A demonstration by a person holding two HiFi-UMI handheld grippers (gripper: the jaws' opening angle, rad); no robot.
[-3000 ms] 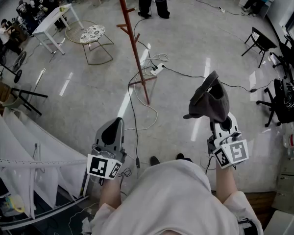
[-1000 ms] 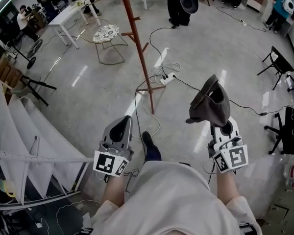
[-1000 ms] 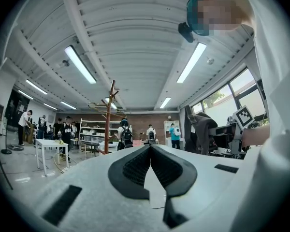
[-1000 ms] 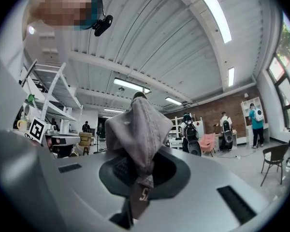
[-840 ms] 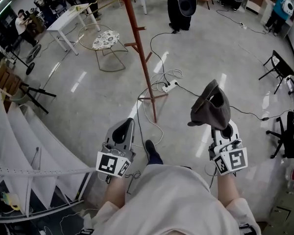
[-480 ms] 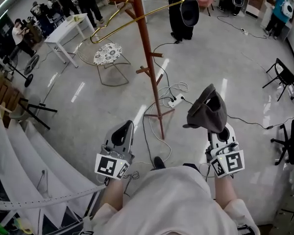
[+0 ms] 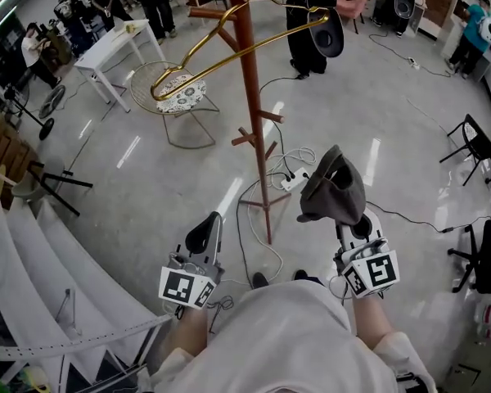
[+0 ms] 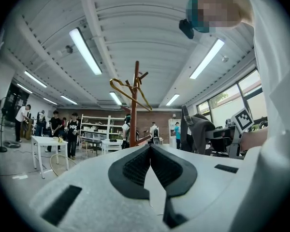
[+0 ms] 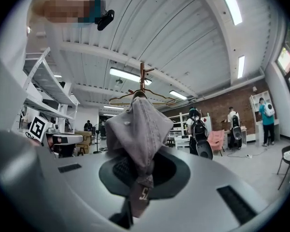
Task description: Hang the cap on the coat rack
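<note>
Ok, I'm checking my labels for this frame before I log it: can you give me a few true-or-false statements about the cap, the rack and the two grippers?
The right gripper is shut on the cap. True.
The cap already hangs on the coat rack. False: it is held up beside the rack, apart from it.
The left gripper holds a hanger. False: it is shut with nothing in it.
A gold wire hanger sits near the rack's top. True.

Open lab; shelving (image 8: 99,129), floor cables (image 7: 280,164)
</note>
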